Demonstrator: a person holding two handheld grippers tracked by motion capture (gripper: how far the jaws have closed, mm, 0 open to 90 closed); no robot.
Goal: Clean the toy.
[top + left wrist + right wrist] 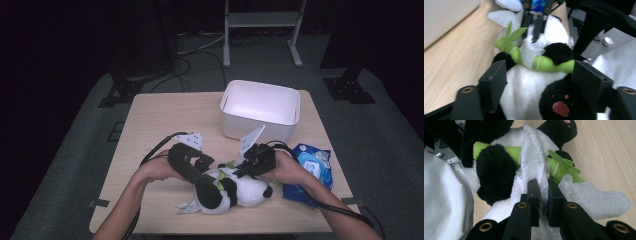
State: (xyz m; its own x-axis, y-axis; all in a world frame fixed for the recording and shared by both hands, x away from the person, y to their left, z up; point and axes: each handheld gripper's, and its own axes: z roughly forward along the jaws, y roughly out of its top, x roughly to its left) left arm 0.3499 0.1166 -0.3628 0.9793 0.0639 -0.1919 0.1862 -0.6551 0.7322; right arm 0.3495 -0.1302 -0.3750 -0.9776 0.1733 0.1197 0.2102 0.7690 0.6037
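Two grippers met over the plush panda (pixel 235 190), which lay on its back on the table (pixel 150 120) near the front edge, its long axis running across the table with the head toward the person's left and the feet toward the blue wipes pack (pixel 312 167). A white wipe (pixel 534 162) was draped over the panda's belly, across the green bamboo stalk (pixel 544 63) the toy hugged. The right gripper (pixel 543 187) came in from the panda's far side, its jaws pressed together on a fold of that wipe, pinching it directly above the belly. The left gripper (pixel 539 82) sat at the panda's head end and looked down the body; its jaws stood apart, one on each side of the torso, with the plush between them, and I could not tell whether the pads pressed into it. Judging by this, the left gripper was nearer the bulk of the toy and placed to steady it, while the right was set to drag the wipe along the belly. The white bin (pixel 260 107) stood beyond the panda, well apart.
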